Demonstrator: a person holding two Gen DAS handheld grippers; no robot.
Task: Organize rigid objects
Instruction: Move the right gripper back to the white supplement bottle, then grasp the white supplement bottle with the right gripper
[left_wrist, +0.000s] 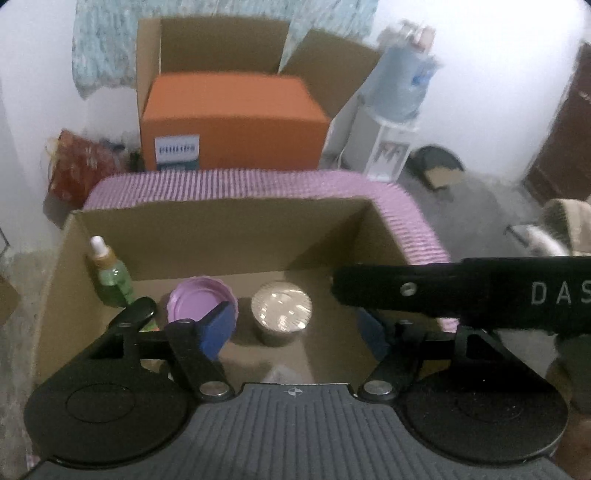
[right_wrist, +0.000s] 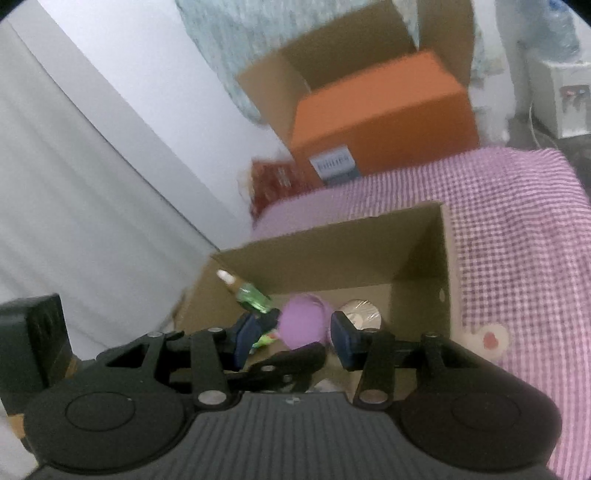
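Observation:
An open cardboard box (left_wrist: 221, 229) sits on a pink checked cloth. Inside it stand a green dropper bottle (left_wrist: 110, 277) at the left wall, a purple lid (left_wrist: 199, 302) and a round jar with a shiny top (left_wrist: 281, 308). My left gripper (left_wrist: 295, 325) is open and empty, held over the box's near side. The right gripper's black finger (left_wrist: 443, 291) crosses in from the right. In the right wrist view, my right gripper (right_wrist: 291, 336) is open and empty above the box (right_wrist: 332, 251), with the bottle (right_wrist: 251, 297), purple lid (right_wrist: 303, 323) and jar (right_wrist: 360, 314) below it.
An orange box (left_wrist: 236, 122) sits in a larger open carton (left_wrist: 221, 44) behind the cloth-covered surface (right_wrist: 517, 229). A water dispenser (left_wrist: 399, 96) stands at the back right. A red bag (left_wrist: 77, 166) lies at the left. A white wall is on the left.

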